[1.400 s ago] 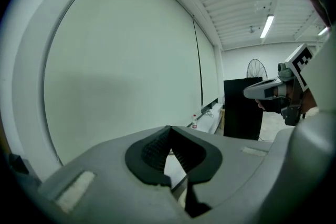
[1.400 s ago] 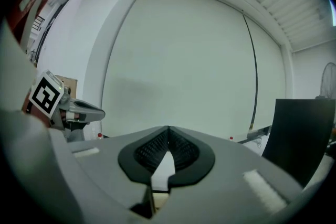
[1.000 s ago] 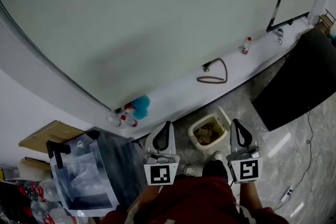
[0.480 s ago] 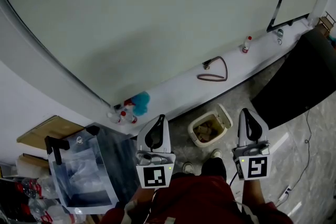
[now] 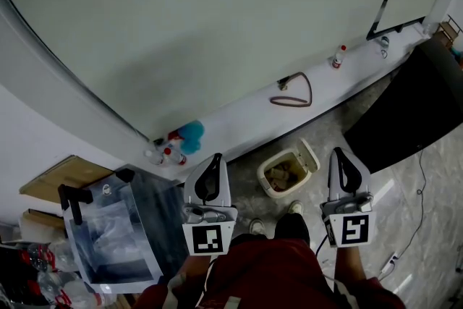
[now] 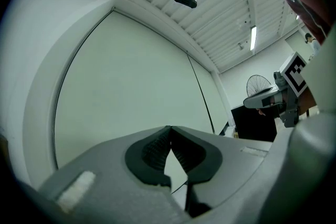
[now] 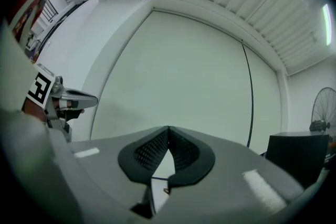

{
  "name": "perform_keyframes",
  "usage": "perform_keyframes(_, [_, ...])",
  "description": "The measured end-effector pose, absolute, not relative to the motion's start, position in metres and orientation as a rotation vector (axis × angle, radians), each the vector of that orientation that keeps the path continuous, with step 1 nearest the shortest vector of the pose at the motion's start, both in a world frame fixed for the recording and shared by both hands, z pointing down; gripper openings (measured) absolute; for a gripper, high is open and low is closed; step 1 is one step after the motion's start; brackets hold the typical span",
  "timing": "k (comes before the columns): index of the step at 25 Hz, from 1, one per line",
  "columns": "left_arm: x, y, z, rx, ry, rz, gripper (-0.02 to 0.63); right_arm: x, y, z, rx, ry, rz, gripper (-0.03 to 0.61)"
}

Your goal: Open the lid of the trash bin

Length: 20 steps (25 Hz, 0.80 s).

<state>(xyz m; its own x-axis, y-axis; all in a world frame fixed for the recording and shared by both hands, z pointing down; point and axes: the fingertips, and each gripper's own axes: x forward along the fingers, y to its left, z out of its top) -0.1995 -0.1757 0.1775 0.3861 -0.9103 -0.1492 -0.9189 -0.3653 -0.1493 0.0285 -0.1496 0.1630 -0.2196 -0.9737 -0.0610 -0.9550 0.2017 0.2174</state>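
Note:
A small cream trash bin point(image 5: 278, 187) stands on the grey floor in front of my feet, its lid point(image 5: 309, 155) swung up at its right side and crumpled waste showing inside. My left gripper point(image 5: 212, 168) is held at waist height to the bin's left, tips touching, nothing in them. My right gripper point(image 5: 341, 163) is held to the bin's right, also shut and empty. In the left gripper view the left gripper point(image 6: 169, 128) points at the pale wall; in the right gripper view the right gripper point(image 7: 168, 129) does the same. Neither gripper touches the bin.
A white ledge point(image 5: 239, 123) along the wall carries a coiled brown hose point(image 5: 291, 98), spray bottles point(image 5: 164, 153) with a blue cloth point(image 5: 191, 132), and a small bottle point(image 5: 338, 56). A clear plastic box point(image 5: 108, 235) stands at lower left, a black cabinet point(image 5: 412, 112) at right.
Both grippers have drawn apart and away from the bin, the left one moving left and down, the right one slightly right. The bin's lid stays up.

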Motion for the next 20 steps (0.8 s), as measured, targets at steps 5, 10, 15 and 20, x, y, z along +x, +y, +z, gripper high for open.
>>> perform_keyframes(5, [-0.205, -0.176, 0.185, -2.450, 1.649, 0.059, 0.003, 0.024, -0.149, 0.168, 1.898, -2.358, -0.304, 0.000])
perform_keyframes(10, [-0.203, -0.177, 0.189, -2.464, 1.652, 0.060, 0.002, 0.024, -0.149, 0.170, 1.897, -2.356, -0.305, 0.000])
perform_keyframes(15, [-0.207, -0.178, 0.194, -2.474, 1.654, 0.054, 0.003, 0.020, -0.149, 0.172, 1.899, -2.352, -0.301, 0.000])
perform_keyframes(20, [-0.205, -0.179, 0.195, -2.484, 1.653, 0.057, 0.003, 0.021, -0.149, 0.174, 1.896, -2.342, -0.297, 0.000])
